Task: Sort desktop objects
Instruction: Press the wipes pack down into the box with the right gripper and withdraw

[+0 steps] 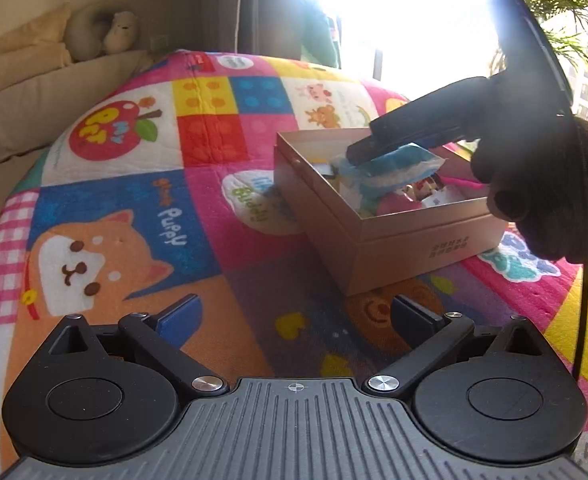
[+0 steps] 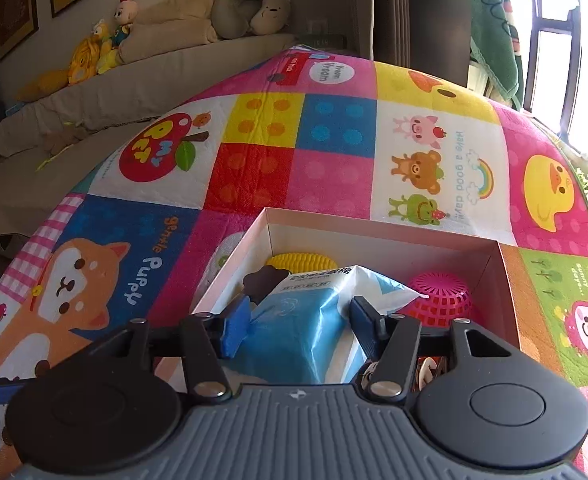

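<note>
Gripping the soft tissue pack (image 2: 302,320) across its middle, the right tongs (image 2: 300,322) hold it over the box (image 2: 506,280); light, squashy, slippery film. Left tongs (image 1: 294,316) hang open.

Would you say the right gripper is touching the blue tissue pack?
Touching. In the right wrist view, both fingers of the right gripper press the sides of the blue tissue pack, held over the box.

"gentle Puppy", "Have a good day!!", "Vroom Vroom", "sunny days..." on play mat (image 2: 334,176)
</note>
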The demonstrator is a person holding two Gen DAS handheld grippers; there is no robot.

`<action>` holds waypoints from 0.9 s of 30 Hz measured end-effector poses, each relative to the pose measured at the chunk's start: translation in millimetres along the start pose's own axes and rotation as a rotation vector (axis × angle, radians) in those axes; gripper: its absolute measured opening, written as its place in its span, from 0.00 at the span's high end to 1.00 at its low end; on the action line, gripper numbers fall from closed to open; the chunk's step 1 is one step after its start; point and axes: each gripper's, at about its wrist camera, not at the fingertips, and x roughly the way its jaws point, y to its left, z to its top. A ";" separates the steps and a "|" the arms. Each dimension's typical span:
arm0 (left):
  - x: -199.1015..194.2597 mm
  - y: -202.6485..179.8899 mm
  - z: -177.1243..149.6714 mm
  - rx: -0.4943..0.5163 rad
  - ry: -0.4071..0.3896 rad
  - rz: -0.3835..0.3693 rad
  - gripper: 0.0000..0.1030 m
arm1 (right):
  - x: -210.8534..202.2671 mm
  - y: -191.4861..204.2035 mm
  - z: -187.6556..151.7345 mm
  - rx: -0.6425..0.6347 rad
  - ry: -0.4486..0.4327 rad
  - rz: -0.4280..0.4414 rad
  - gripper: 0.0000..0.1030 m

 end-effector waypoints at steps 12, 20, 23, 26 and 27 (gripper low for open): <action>4.5 -3.3 -3.2 -0.006 0.016 0.027 0.00 | -113.7 -38.2 -63.9 0.028 -0.172 -0.124 0.10; 16.5 -24.3 11.8 0.050 -0.018 0.003 0.00 | -110.8 -55.2 -99.4 0.014 -0.101 -0.103 0.11; 22.1 -32.7 17.2 0.060 -0.019 -0.037 0.00 | -106.4 -67.6 -95.4 0.128 -0.112 -0.006 0.11; 20.7 -39.1 16.2 0.077 -0.024 -0.027 0.00 | -104.2 -74.6 -94.5 0.233 -0.125 0.073 0.11; 19.8 -39.5 14.7 0.085 -0.023 -0.008 0.00 | -104.0 -73.4 -96.8 0.240 -0.126 0.087 0.11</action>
